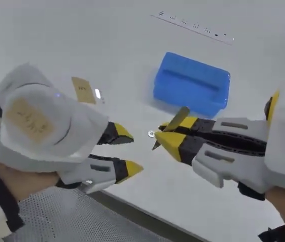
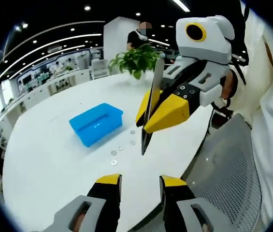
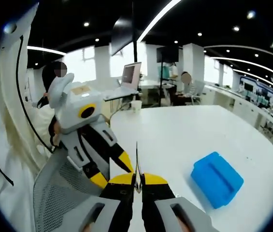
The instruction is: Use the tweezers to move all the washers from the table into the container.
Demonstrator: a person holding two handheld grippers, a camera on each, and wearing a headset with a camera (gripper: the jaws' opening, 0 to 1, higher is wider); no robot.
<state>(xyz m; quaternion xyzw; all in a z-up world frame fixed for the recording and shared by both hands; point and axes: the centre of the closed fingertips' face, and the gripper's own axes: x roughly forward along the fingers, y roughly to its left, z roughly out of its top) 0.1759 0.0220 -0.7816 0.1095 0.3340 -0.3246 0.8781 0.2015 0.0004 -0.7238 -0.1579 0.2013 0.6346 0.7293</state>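
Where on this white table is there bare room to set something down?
Bare table lies left of the blue container in the left gripper view, and behind it. Crowded: between the container and the near edge, where the washers lie near the tweezers.

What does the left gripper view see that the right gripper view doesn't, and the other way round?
Left gripper view's extras: little washers on the white table beside the blue container, a green plant, and the right gripper seen from the front. Right gripper view's extras: a laptop, a white cup, and the left gripper with open jaws. Shared: the container, the table and the tweezers clamped in the right gripper.
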